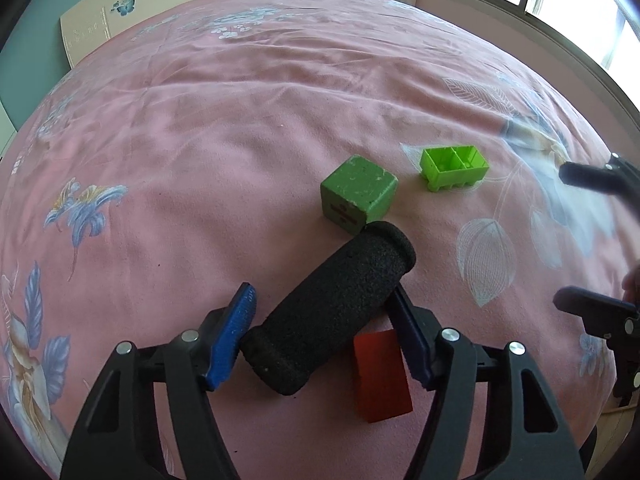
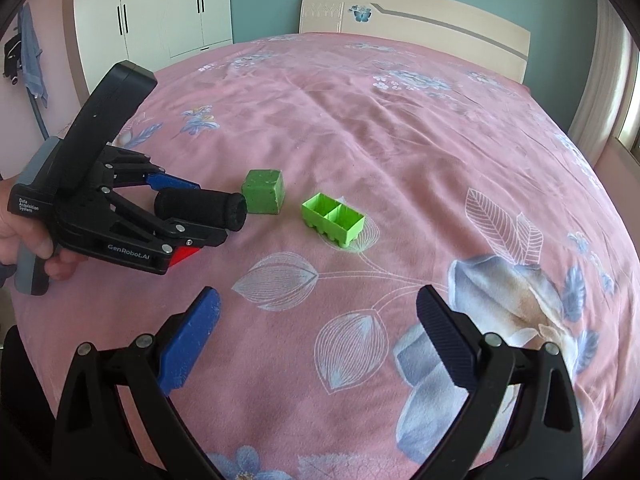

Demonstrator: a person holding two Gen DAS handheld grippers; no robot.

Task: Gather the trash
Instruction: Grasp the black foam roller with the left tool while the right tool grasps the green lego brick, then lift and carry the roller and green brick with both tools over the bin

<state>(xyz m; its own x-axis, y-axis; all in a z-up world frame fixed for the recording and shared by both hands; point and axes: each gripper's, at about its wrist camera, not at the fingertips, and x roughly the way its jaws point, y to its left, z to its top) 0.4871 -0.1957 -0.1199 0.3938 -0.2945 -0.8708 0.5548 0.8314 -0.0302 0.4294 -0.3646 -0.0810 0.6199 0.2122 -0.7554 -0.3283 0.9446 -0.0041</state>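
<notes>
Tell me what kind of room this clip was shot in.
A bedroom, most likely: the items lie on a bed with a pink floral bedspread, a cream headboard stands behind it, and a white wardrobe lines the wall.

Left wrist cam sits close over the black foam roller [image 1: 328,312], angled steeply down, facing the window side. Right wrist cam is farther back, facing the headboard [image 2: 416,20]. Both catch the green cube [image 1: 358,194] and green tray [image 1: 454,168].
</notes>
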